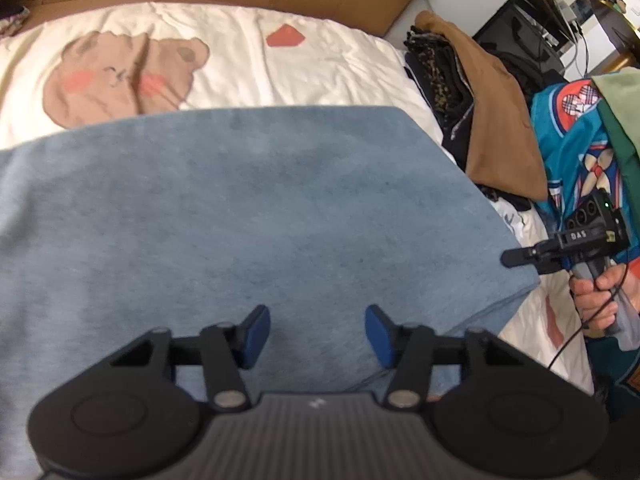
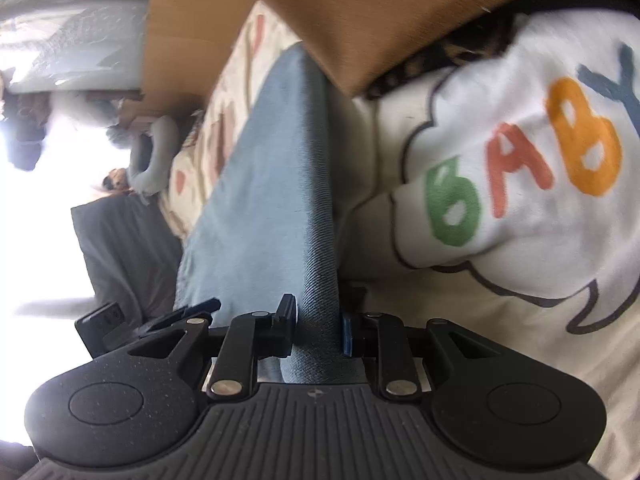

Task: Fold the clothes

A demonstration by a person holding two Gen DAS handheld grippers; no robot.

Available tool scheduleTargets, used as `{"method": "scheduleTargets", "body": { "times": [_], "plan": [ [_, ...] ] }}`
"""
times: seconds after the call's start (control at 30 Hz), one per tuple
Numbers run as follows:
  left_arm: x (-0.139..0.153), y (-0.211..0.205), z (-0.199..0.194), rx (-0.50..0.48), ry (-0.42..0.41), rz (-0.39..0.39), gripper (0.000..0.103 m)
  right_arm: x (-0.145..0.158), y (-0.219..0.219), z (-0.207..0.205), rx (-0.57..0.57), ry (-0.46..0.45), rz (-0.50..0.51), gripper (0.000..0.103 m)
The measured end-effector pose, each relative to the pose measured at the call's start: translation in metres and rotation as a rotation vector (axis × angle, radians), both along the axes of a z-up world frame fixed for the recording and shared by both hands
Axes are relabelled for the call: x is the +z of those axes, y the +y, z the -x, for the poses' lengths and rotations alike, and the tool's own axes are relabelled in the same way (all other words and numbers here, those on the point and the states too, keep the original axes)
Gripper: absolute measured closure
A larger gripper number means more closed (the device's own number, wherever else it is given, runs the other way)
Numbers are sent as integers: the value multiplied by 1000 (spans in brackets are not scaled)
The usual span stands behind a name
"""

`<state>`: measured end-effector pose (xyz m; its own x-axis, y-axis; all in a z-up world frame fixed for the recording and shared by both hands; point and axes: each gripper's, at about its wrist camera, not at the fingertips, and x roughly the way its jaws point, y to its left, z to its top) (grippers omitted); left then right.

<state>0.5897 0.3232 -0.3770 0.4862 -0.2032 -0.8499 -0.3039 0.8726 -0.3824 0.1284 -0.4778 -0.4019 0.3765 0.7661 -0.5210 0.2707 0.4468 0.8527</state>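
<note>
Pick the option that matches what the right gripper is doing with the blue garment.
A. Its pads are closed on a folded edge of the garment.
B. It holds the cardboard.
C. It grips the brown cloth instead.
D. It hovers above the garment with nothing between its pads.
A: in the right wrist view the right gripper has its pads pressed on either side of a folded edge of the blue garment.

A home bedroom — bear-print bedspread (image 1: 168, 40), stacked clothes (image 1: 460, 92), a desk (image 1: 552, 36) behind.
</note>
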Motion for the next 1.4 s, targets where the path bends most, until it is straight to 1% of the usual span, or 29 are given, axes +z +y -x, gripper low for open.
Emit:
{"method": "scheduleTargets", "body": {
  "times": [0.03,0.1,0.17,0.23,0.3,0.37,0.4,0.47,0.53,0.63,0.7,0.8,0.97,1.13,1.23,1.3,1.37,1.4],
  "plan": [
    [-1,-1,-2,-13,0,7,59,-3,0,1,-9,6,8,79],
    [-3,-3,-4,-15,-1,-11,65,-7,1,1,-27,18,23,75],
    [-6,-3,-6,-18,17,-16,77,-11,5,0,-40,21,29,74],
    [-11,-3,-6,-2,31,-10,83,-13,8,-2,-43,18,23,74],
    [-16,-5,-5,1,48,-12,86,-14,14,-6,-26,16,35,74],
    [-21,-10,-4,-11,71,-30,92,-15,20,-10,-2,15,47,73],
    [-24,-12,-3,-17,83,-38,93,-16,23,-13,8,16,51,73],
    [-28,-14,1,-10,94,-40,96,-17,27,-17,27,22,54,77],
    [-30,-16,5,0,101,-37,97,-15,30,-19,44,18,55,86],
    [-30,-20,9,3,109,-38,97,-11,31,-22,59,15,46,91],
    [-29,-22,12,1,116,-36,98,-5,32,-23,69,6,38,92],
    [-33,-23,17,5,139,-6,102,3,33,-25,81,-7,35,92],
    [-43,-31,30,-7,173,35,102,8,33,-27,85,-12,28,91],
    [-33,-35,34,-32,176,77,103,7,32,-26,79,-2,31,91],
    [-17,-33,31,-42,140,80,101,6,29,-25,74,3,33,88],
    [-7,-28,27,-32,109,69,101,6,27,-26,66,4,46,87],
    [-1,-22,22,-12,84,50,101,5,24,-26,47,7,50,83],
    [2,-18,20,-1,72,40,100,4,22,-26,34,9,50,78]
  ]
}}
